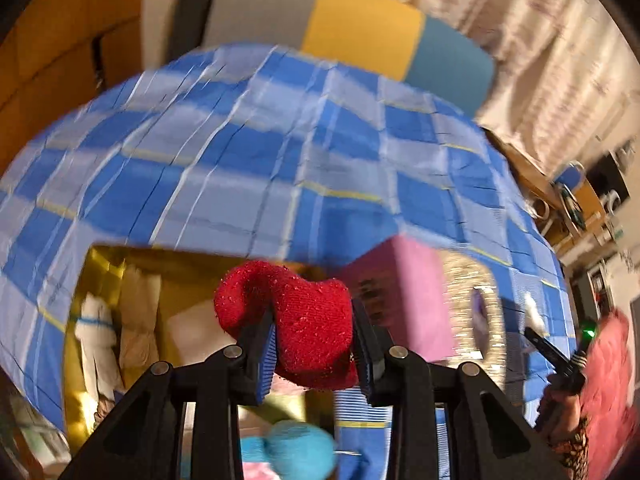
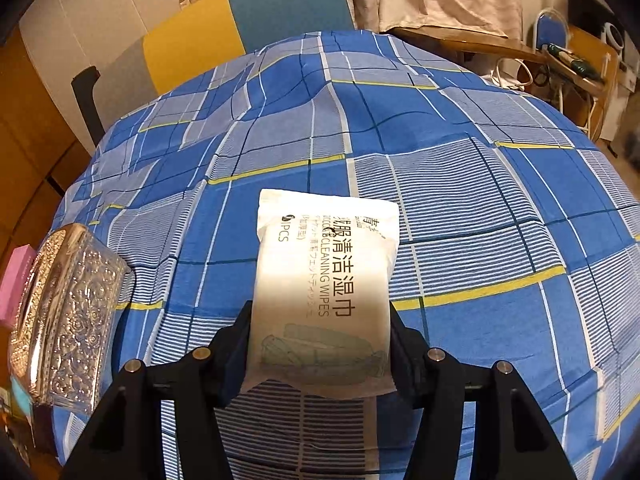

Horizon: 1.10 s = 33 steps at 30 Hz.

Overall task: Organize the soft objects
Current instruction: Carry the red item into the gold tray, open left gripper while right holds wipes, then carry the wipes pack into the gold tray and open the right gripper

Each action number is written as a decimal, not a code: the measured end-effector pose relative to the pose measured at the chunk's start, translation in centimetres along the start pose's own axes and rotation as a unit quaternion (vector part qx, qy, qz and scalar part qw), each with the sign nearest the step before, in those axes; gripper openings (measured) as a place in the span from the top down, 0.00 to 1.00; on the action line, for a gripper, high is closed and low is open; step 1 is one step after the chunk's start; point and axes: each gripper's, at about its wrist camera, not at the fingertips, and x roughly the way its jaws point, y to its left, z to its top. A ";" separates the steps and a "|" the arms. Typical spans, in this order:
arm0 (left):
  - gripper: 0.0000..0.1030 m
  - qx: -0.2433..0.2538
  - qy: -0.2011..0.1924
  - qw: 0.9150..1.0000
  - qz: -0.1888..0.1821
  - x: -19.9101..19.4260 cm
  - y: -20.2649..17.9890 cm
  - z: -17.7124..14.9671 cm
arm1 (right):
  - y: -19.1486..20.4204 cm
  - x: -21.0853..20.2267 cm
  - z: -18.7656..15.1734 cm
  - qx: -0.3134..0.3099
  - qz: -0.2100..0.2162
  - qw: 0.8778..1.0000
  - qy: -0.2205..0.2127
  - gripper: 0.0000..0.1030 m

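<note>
My left gripper (image 1: 314, 332) is shut on a red knitted sock (image 1: 280, 292), which bulges up between the blue pads. It hangs over the open yellow box (image 1: 100, 264), where white soft items (image 1: 96, 332) lie; this view is blurred. My right gripper (image 2: 318, 320) is shut on a white pack of cleaning wipes (image 2: 328, 256), held by its near end just above the blue checked tablecloth (image 2: 480, 200). A cyan ball of yarn (image 1: 300, 448) shows below the left fingers.
A silver embossed tissue box (image 2: 68, 312) stands at the table's left, with a pink box (image 2: 16, 280) beside it. A chair with yellow and teal cushions (image 2: 240, 28) is behind the table. A pink fluffy sleeve (image 1: 608, 380) shows at the left view's right edge.
</note>
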 end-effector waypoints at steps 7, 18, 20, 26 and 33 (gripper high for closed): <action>0.68 -0.034 0.031 0.997 0.055 6.0 4.4 0.1 | 0.0 0.1 0.0 0.002 -0.004 1.000 0.000 0.42; 0.46 -0.101 0.030 0.993 0.053 9.1 7.5 1.5 | -0.4 0.0 -0.1 0.014 0.000 1.000 -0.012 0.42; 0.46 -0.099 0.023 0.994 0.046 8.5 7.5 1.2 | 0.0 -1.1 0.1 0.016 0.000 0.999 -0.032 0.42; 0.46 -0.076 -0.026 0.996 0.032 4.3 6.9 -0.4 | 2.7 -7.2 0.0 0.007 0.019 0.993 -0.113 0.42; 0.46 -0.037 -0.070 0.996 0.034 -1.0 6.9 -4.2 | 9.8 -13.3 -0.7 -0.038 0.070 0.982 -0.169 0.42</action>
